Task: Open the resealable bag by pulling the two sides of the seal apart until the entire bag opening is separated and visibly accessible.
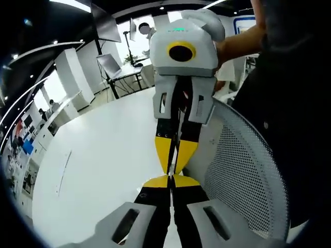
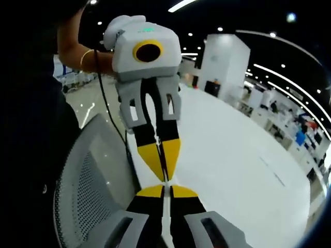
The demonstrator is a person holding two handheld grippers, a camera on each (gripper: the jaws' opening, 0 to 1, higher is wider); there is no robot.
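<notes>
Above a white table [image 1: 103, 155] beside a mesh chair back [image 1: 248, 175], the left gripper [image 1: 171, 181] and right gripper [image 2: 166, 190] met tip to tip, jaws closed together, with no bag discernible.

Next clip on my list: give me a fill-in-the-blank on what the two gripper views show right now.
1. The left gripper and right gripper meet tip to tip; their jaw tips are coloured ___.
2. Both grippers' jaws stand ___, pressed together.
3. They hang over a ___ table.
4. The chair beside the table has a grey ___ back.
Missing words: yellow; shut; white; mesh.
</notes>
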